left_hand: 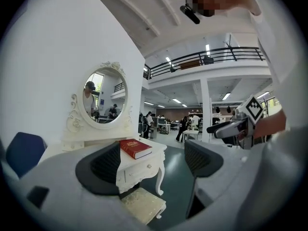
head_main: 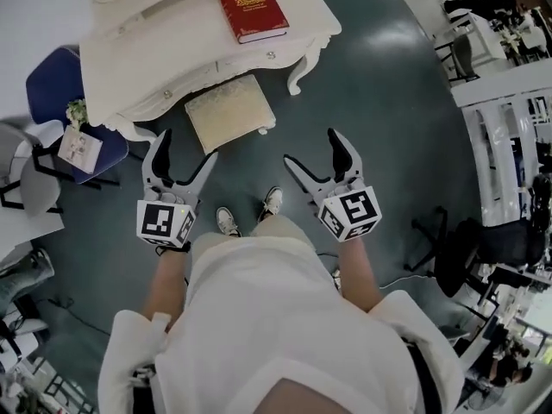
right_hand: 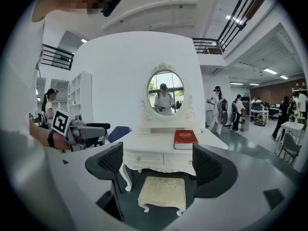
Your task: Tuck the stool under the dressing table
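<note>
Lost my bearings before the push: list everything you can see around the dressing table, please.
Dressing table: one, white, ahead against the wall.
Mirror: one, oval, white frame, at the table's back.
Book: one, red, right part of the tabletop.
Stool: one, cream cushion, white legs, on the floor before the table, mostly sticking out.
Chair: one, blue, left of the table.
Office chair: one, black, far right.
Shoes: two, white, behind the stool.
Left gripper: one, grey, open, empty.
Right gripper: one, grey, open, empty.
</note>
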